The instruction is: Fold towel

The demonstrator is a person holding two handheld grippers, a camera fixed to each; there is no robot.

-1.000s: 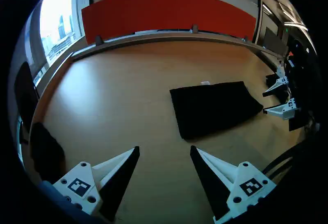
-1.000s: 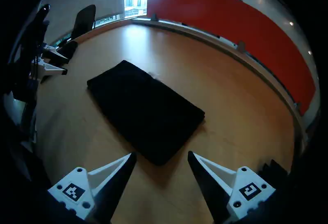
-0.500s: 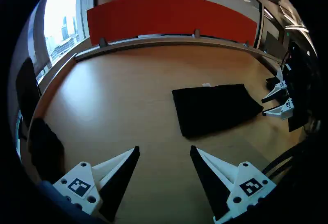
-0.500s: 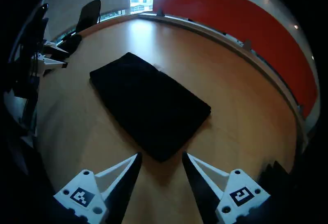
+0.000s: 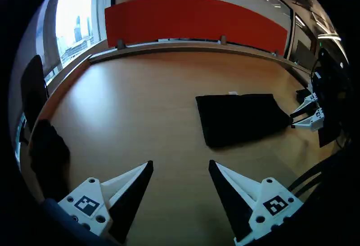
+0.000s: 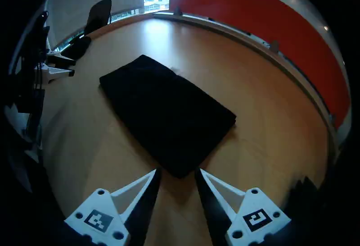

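The right hand-held gripper [image 6: 177,171] has narrowed its jaws over the last second. They stood wide apart before. Now only a slim gap is left between them, and the near corner of the towel [image 6: 166,115] lies right at that gap. The fingers do not yet press on the cloth, so this hand-held gripper is still partly open and holds nothing. Whether its tips already brush the corner cannot be told.

The towel, black and lying flat as a neat rectangle on the table [image 6: 270,124], has kept its shape and place. No edge has lifted and no new crease shows.

In the left gripper view, the left hand-held gripper [image 5: 180,162] is as wide open as it was and empty, over bare table [image 5: 135,102]. The towel [image 5: 240,117] sits well off to its right. It has slid a little farther right in that view, so this hand has drifted slightly but has not closed in on the cloth. The right hand-held gripper [image 5: 308,113] shows there at the towel's far end, its fingers closer together than before.

For the task this reads as the start of a pinch: the right side is about to take one corner, while the left side is far from any corner. A clean fold probably needs the left hand-held gripper to come across to the matching corner first, or the cloth may skew when lifted
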